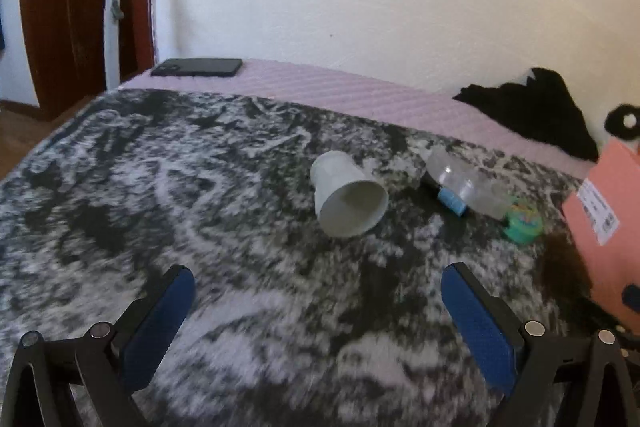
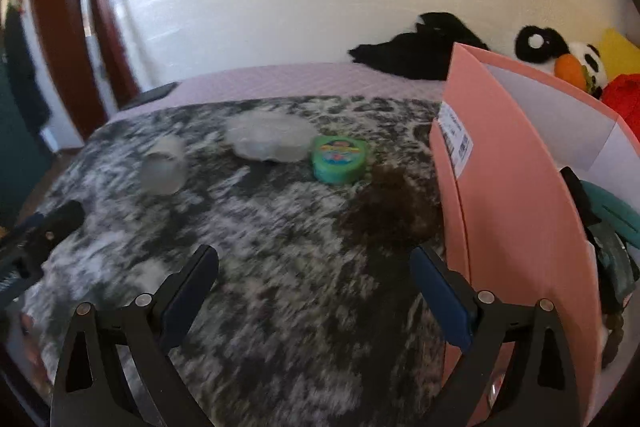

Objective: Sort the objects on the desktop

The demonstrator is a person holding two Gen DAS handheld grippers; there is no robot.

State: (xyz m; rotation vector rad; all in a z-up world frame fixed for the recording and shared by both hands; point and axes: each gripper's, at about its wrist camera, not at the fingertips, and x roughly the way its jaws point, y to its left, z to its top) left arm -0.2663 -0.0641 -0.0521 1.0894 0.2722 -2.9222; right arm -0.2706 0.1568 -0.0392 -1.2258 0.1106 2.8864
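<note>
A white paper cup (image 1: 349, 195) lies on its side on the black-and-white fuzzy blanket, mouth toward me; it also shows blurred in the right wrist view (image 2: 164, 167). Right of it lies a clear plastic container (image 1: 466, 183) with a small blue item (image 1: 452, 201) at its near edge, and a green round tin (image 1: 523, 222). The container (image 2: 270, 139) and tin (image 2: 339, 159) also show in the right wrist view. My left gripper (image 1: 318, 285) is open and empty, short of the cup. My right gripper (image 2: 314, 267) is open and empty, beside the pink box (image 2: 516, 187).
The pink box (image 1: 604, 223) stands at the right and holds dark and teal items (image 2: 612, 227). A black phone (image 1: 198, 67) lies at the far left on pink bedding. Black cloth (image 1: 532, 111) and plush toys (image 2: 576, 63) sit by the wall. A dark brown patch (image 2: 388, 211) marks the blanket.
</note>
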